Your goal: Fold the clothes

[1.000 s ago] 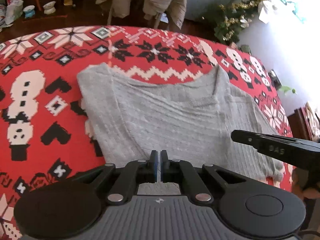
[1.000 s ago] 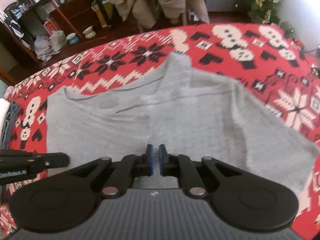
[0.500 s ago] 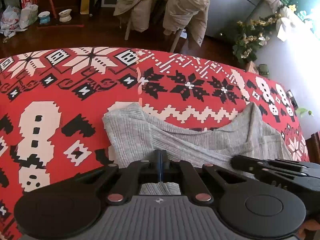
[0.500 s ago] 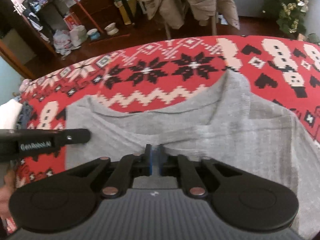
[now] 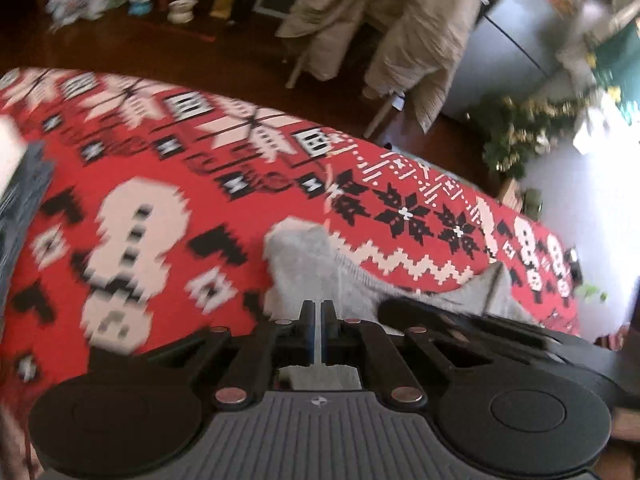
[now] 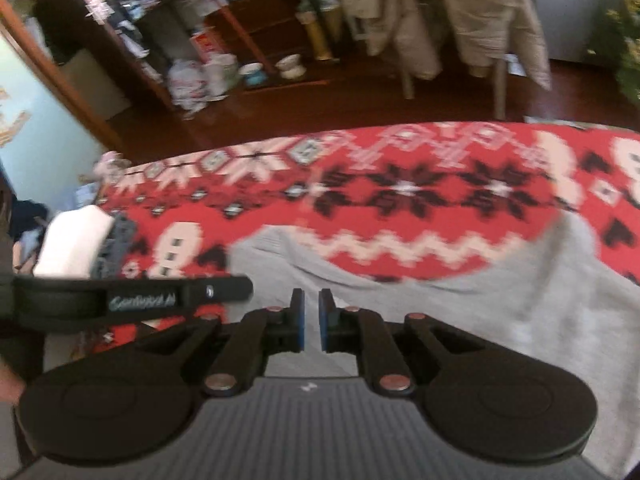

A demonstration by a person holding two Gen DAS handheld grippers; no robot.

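Blurring hides whether left tongs [image 5: 318, 330] pinch sweater [image 6: 460, 300].

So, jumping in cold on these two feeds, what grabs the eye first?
The red patterned blanket fills both views, with the grey sweater spread across its near side. In front, the left gripper is shut on the sweater's edge. Beyond the bed, beige garments hang over a chair.

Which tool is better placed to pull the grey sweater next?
Left. The left tool is shut on the grey sweater; the right tool has just been opening its jaws, fabric between them, likely ungripped.
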